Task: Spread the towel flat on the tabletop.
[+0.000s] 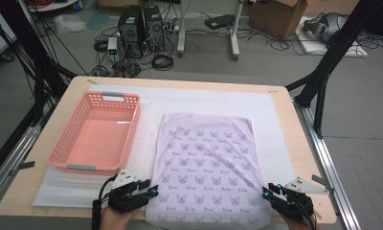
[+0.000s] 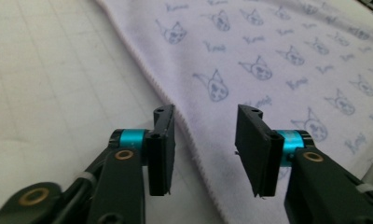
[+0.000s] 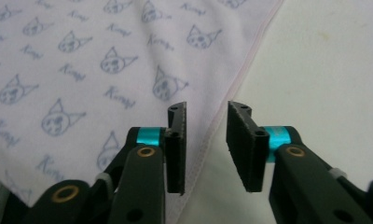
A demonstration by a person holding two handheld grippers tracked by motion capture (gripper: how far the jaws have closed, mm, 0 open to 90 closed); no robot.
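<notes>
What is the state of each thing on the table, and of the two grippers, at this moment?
Cloth: spread flat, print side up, near edge at the table's front edge.
Basket: upright, empty, left of the cloth, apart from it.
Left gripper: jaws open over the cloth's left hem, not clamping it.
Right gripper: jaws open over the cloth's right hem, not clamping it.

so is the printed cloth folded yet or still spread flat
Spread flat: the cloth lies open in one layer on the white mat, all its edges showing, with no fold.
</notes>
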